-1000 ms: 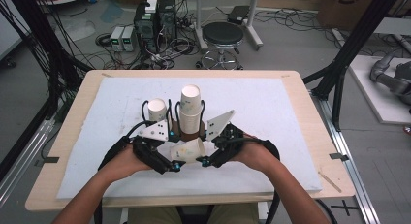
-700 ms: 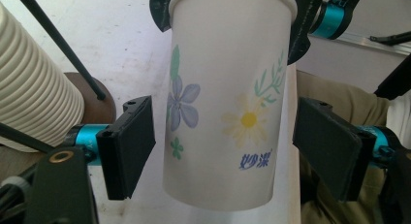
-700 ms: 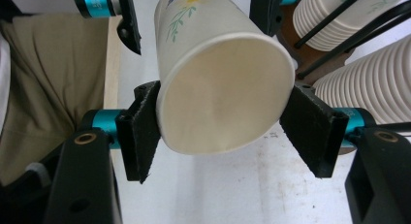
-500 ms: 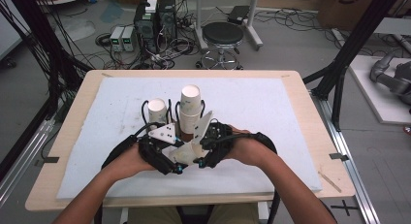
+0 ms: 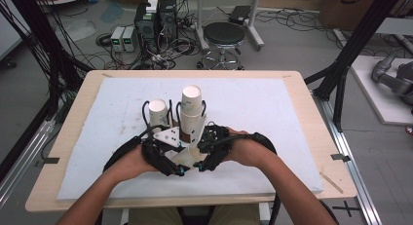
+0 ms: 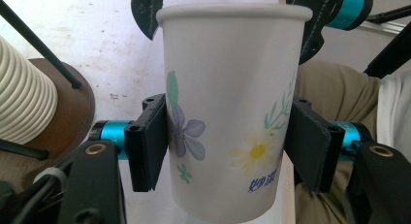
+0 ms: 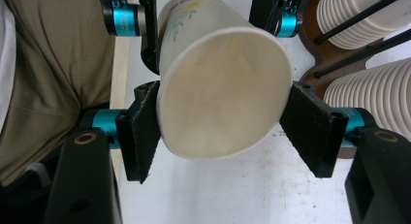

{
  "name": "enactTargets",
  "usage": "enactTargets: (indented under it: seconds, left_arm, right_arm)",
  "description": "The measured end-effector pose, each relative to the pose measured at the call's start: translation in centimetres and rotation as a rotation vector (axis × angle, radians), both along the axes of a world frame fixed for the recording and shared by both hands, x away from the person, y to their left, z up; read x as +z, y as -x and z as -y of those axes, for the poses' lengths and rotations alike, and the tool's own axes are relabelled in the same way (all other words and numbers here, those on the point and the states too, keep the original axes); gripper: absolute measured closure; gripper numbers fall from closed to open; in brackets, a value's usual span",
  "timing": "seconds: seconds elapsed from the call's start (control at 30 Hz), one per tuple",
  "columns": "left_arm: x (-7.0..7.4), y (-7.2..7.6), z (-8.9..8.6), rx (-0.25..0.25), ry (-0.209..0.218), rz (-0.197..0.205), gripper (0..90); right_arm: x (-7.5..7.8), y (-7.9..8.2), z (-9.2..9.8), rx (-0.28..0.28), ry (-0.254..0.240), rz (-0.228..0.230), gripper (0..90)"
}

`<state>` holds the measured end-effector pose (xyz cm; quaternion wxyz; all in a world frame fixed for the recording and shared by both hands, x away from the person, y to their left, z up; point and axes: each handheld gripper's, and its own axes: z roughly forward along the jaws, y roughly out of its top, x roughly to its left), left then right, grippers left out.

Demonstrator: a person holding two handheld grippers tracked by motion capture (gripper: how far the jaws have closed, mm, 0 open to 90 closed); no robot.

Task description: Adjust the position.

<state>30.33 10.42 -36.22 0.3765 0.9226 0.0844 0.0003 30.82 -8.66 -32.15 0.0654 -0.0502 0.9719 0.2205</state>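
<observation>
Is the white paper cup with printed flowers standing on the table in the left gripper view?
No, the white paper cup with printed flowers is clamped in the air between both black jaws.

My table (image 5: 311, 137) is pale wood under a white mat (image 5: 258, 103). Beyond it I see a grey floor (image 5: 292, 45) with tangled cables (image 5: 180, 42), a black stool (image 5: 223, 35), computer boxes (image 5: 156, 20) and black frame posts (image 5: 350, 54).

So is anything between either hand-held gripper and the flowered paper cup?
Nothing visible. The left hand-held gripper has just closed and its pads press the flowered paper cup on both sides; the right hand-held gripper clamps its rim end directly.
</observation>
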Motion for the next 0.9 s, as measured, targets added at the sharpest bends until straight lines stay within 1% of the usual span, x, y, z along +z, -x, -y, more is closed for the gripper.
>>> enactTargets:
  seconds: [0.07,0.1,0.13,0.17,0.2,0.27,0.33,0.43,0.47,0.53,0.6,0.67,0.83,0.9]
  left_arm:
    - [0.0,0.0,-0.2,0.011,0.022,0.002,36.8]
    - [0.0,0.0,-0.3,0.018,0.044,-0.007,36.6]
    - [0.0,-0.1,-0.5,0.021,0.061,-0.007,36.7]
    - [-0.1,-0.1,-0.7,0.024,0.071,-0.007,36.7]
    - [-0.2,-0.1,-0.9,0.035,0.094,-0.012,36.7]
    - [-0.4,-0.1,-1.3,0.053,0.128,-0.01,36.1]
    - [-0.7,-0.2,-1.8,0.075,0.171,-0.01,35.5]
    - [-1.0,-0.1,-2.6,0.109,0.24,-0.009,34.8]
    - [-1.1,0.0,-2.8,0.121,0.263,-0.007,34.8]
    - [-1.4,0.1,-3.3,0.138,0.298,-0.001,34.3]
    - [-1.6,0.2,-3.9,0.158,0.331,0.014,34.1]
    - [-1.9,0.4,-4.5,0.183,0.38,0.028,33.9]
    - [-2.6,1.0,-6.1,0.236,0.478,0.094,33.6]
    - [-2.8,1.3,-6.8,0.261,0.515,0.119,33.4]
  right_arm:
    - [0.0,0.0,0.1,-0.005,-0.014,-0.002,32.3]
    - [0.0,-0.1,0.3,-0.013,-0.041,-0.003,30.8]
    - [0.0,-0.2,0.5,-0.026,-0.072,-0.01,28.0]
    - [0.0,-0.4,0.8,-0.031,-0.122,-0.015,23.7]
    - [0.0,-0.4,1.1,-0.068,-0.156,-0.039,20.9]
    - [0.0,-0.6,1.8,-0.098,-0.23,-0.062,20.7]
    - [0.1,-0.8,2.7,-0.135,-0.309,-0.08,19.7]
    - [0.2,-1.0,4.1,-0.185,-0.399,-0.095,19.7]
    - [0.2,-1.1,4.6,-0.198,-0.421,-0.096,19.7]
    - [0.1,-1.2,5.6,-0.234,-0.464,-0.098,19.7]
    - [0.0,-1.3,6.6,-0.265,-0.499,-0.095,19.8]
    - [-0.2,-1.3,7.6,-0.302,-0.526,-0.09,19.7]
    - [-1.3,-1.1,10.2,-0.395,-0.59,-0.053,19.8]
    - [-1.8,-1.0,11.2,-0.435,-0.621,-0.023,19.8]
